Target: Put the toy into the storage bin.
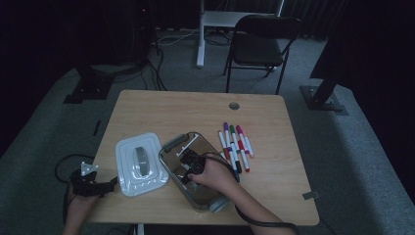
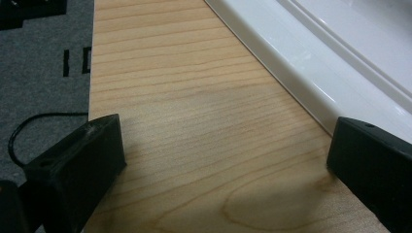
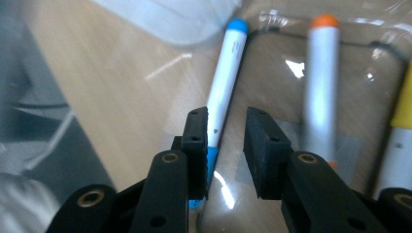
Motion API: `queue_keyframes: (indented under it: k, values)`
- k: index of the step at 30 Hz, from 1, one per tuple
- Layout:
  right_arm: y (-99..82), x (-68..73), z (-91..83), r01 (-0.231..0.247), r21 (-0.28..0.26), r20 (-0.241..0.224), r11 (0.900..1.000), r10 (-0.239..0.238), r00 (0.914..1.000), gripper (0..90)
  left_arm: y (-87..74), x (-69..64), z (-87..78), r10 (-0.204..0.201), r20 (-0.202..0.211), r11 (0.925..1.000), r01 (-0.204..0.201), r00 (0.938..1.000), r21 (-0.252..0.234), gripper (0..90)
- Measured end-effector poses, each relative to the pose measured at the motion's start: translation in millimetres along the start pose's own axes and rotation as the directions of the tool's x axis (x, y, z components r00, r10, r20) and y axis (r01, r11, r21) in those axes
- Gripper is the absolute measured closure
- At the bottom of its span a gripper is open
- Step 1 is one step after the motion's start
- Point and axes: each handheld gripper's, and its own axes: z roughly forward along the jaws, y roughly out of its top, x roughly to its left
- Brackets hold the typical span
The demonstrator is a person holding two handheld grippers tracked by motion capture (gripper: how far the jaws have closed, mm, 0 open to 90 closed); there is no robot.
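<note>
Right gripper [image 3: 226,131], jaws a narrow gap apart on nothing, hangs inside the clear box [image 1: 193,169] beside a blue-capped marker [image 3: 223,92] and an orange-capped one [image 3: 320,82]. Left of that box, the left gripper [image 2: 226,160] stands wide open by the white lid [image 2: 340,63].

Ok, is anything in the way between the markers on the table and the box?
Nothing visible. The lid lies left of the box, which is uncovered; the markers lie just to its right. The right gripper is inside the box.

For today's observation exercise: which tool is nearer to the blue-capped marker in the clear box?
Right. The right tool is inside the clear box, beside the blue-capped marker. The left tool rests at the table's left edge, beyond the white lid.
</note>
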Motion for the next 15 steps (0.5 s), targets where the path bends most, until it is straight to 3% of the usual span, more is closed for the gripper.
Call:
queue_keyframes:
  k: [7,8,15]
  values:
    - [-7.0,-8.4,-37.0,-0.012,-0.091,0.008,0.9957,0.013,0.9999,69.7,0.0,0.2,0.0,0.002,0.0,1.0,-0.002,1.0,0.0,0.7]
    - [-12.2,-13.8,-50.2,-0.017,-0.131,0.013,0.9912,0.019,0.9997,68.8,0.0,0.1,0.1,0.001,0.0,1.0,-0.001,1.0,-0.001,0.7]
    - [-35.2,-34.7,-95.1,-0.052,-0.253,0.028,0.966,0.061,0.9977,65.9,0.0,0.1,0.1,0.001,0.0,1.0,-0.001,1.0,-0.001,0.7]
